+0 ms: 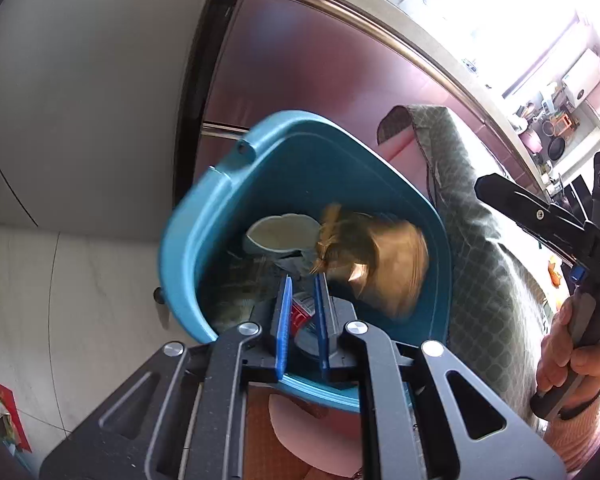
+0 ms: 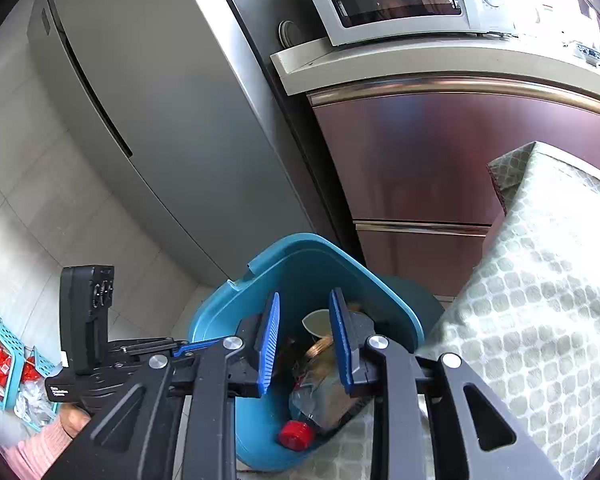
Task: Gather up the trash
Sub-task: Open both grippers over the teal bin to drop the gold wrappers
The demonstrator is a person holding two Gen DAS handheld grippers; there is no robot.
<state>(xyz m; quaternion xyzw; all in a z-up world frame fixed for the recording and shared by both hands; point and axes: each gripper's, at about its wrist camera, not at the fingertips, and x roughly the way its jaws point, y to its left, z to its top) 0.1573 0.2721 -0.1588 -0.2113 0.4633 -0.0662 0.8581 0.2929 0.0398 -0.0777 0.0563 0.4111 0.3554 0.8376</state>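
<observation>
Both grippers are held above the teal bin (image 2: 220, 320), pointed down into its mouth, presumably so trash drops inside rather than beside it. Left gripper (image 1: 302, 312): pads slightly parted, nothing gripped; a blurred gold wrapper (image 1: 380, 260) is seen just ahead, apparently falling. Right gripper (image 2: 306, 344): released, nothing btwn pads. Trash already inside: paper cup (image 1: 280, 232), bottle w/ red cap (image 2: 296, 434). Bin stands on the floor, close against the cloth-covered table (image 2: 540, 280), w/in easy reach.

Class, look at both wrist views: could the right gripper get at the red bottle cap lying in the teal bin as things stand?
Probably yes. The right gripper hangs open over the teal bin, whose top is uncovered, and the red bottle cap lies exposed near the closer rim. Only other trash lies beside it.
</observation>
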